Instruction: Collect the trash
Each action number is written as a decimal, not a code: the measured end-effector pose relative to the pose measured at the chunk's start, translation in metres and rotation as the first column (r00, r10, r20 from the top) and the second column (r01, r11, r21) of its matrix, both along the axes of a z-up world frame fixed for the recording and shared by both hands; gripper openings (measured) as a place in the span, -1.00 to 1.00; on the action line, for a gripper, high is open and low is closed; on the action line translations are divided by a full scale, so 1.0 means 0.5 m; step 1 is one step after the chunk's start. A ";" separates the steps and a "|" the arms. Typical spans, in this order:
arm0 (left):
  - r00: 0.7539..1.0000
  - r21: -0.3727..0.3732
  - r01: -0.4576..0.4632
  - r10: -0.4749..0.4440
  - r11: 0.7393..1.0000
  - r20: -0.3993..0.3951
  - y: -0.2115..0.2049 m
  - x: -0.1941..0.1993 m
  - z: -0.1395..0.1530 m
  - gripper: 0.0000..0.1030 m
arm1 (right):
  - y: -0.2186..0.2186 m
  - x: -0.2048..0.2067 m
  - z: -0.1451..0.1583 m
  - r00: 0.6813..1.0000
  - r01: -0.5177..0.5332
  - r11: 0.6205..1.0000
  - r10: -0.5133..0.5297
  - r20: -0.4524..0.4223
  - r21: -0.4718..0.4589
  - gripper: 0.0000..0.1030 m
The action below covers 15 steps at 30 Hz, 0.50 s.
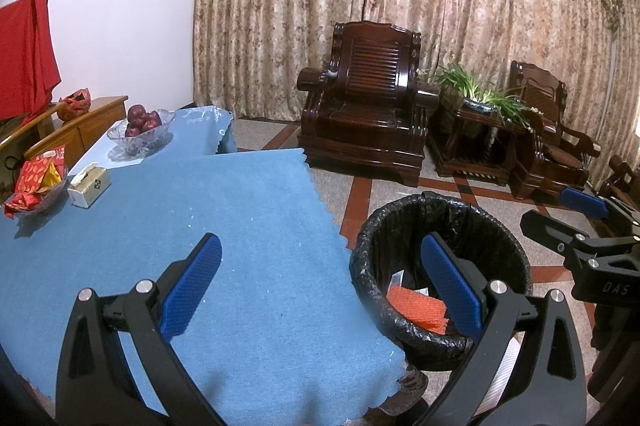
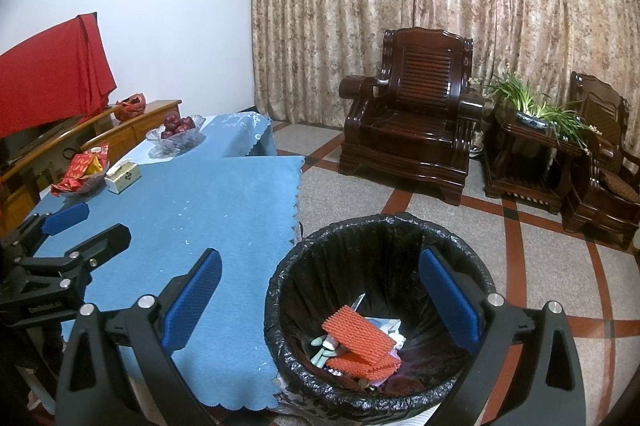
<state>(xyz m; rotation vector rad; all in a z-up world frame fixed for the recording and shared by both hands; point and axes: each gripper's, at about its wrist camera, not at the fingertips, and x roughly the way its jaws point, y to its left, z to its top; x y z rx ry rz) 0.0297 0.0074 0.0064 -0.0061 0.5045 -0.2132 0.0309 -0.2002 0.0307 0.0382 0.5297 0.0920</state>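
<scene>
A round bin with a black liner (image 2: 304, 266) stands on the floor at the table's right front corner; it also shows in the left wrist view (image 1: 496, 226). Inside lie orange foam nets (image 2: 356, 336), white paper scraps and other wrappers; one net shows in the left wrist view (image 1: 416, 310). My left gripper (image 1: 320, 282) is open and empty above the blue tablecloth's right edge; it also appears in the right wrist view (image 2: 92, 222). My right gripper (image 2: 320, 298) is open and empty above the bin's left rim; it also appears in the left wrist view (image 1: 560, 214).
The table under a blue cloth (image 1: 200, 226) holds a tissue box (image 1: 89, 186), a dish of red packets (image 1: 36, 182) and a glass bowl of apples (image 1: 140, 130). Dark wooden armchairs (image 1: 368, 98), a side table with a plant (image 1: 480, 98), curtains behind.
</scene>
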 end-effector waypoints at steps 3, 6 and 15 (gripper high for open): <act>1.000 -0.003 0.001 -0.001 1.000 -0.002 0.000 -0.001 -0.001 0.89 | 0.003 -0.007 -0.006 1.000 0.002 1.000 -0.002 -0.001 0.002 0.88; 1.000 -0.001 0.001 -0.001 1.000 -0.005 -0.003 0.000 -0.002 0.89 | 0.004 -0.010 -0.011 1.000 0.002 1.000 -0.002 -0.002 0.002 0.88; 1.000 0.004 0.002 -0.002 1.000 -0.010 -0.011 -0.003 -0.021 0.89 | -0.004 -0.013 -0.023 1.000 0.003 1.000 -0.003 -0.009 0.007 0.88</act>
